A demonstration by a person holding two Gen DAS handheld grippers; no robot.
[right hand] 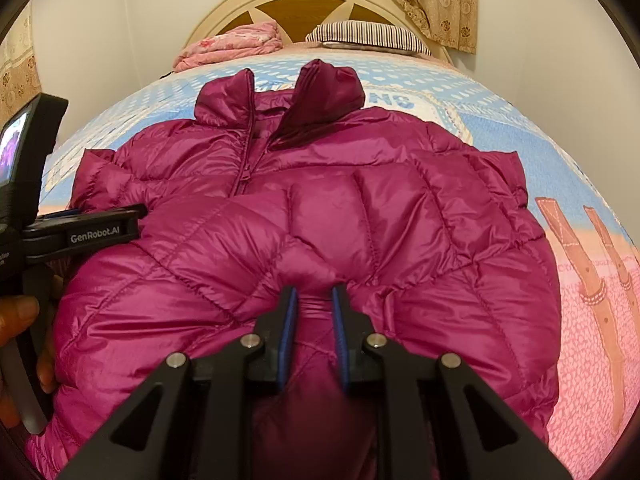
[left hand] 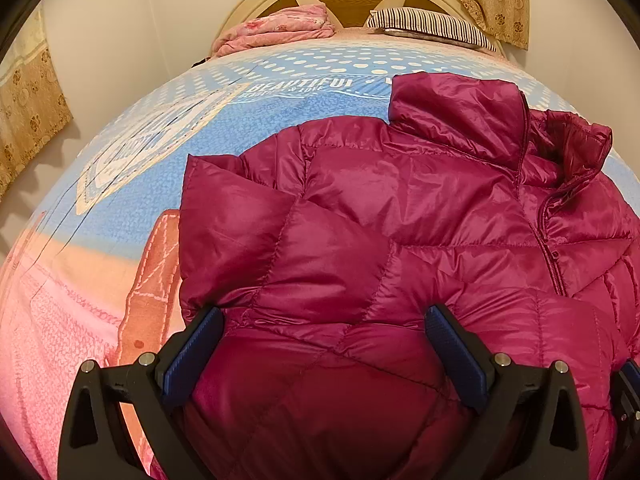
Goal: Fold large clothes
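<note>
L view
- jacket [left hand: 400,216]: magenta puffer, lies front-up on bed [left hand: 120,208], collar twd headboard, zip partly open at neck. Sleeve looks folded in over the chest on the left side of frame.
- L claw [left hand: 322,320]: wide open, fingers straddle the lower body panel, pads not pinching anything. Holds nothing.
- other claw: bit of blue pad visible at far right edge, beside the jacket.
- bg: pink quilt [left hand: 276,28] + striped pillow [left hand: 430,24] at head of bed, well apart from jacket.

R view
- R claw [right hand: 314,294]: nearly closed, a ridge of jacket shell bunched between the pads, near the hem/lower front. Has hold of fabric.
- jacket: fills mid frame, collar standing up, both halves splayed. L claw body sits just beside its left edge.

Handling (est.)
- weight: light, down-filled prob.
- feel: soft, springy, traps air; folds will puff back unless pressed.
- surface: glossy nylon, slick; thin pinch may slip, so grab a thick quilted ridge or seam/hem.
- shape: diamond/box quilting, stitched channels make natural fold lines.
- bed cover: printed blue/pink cotton-ish, matte, more grip than shell.
</note>
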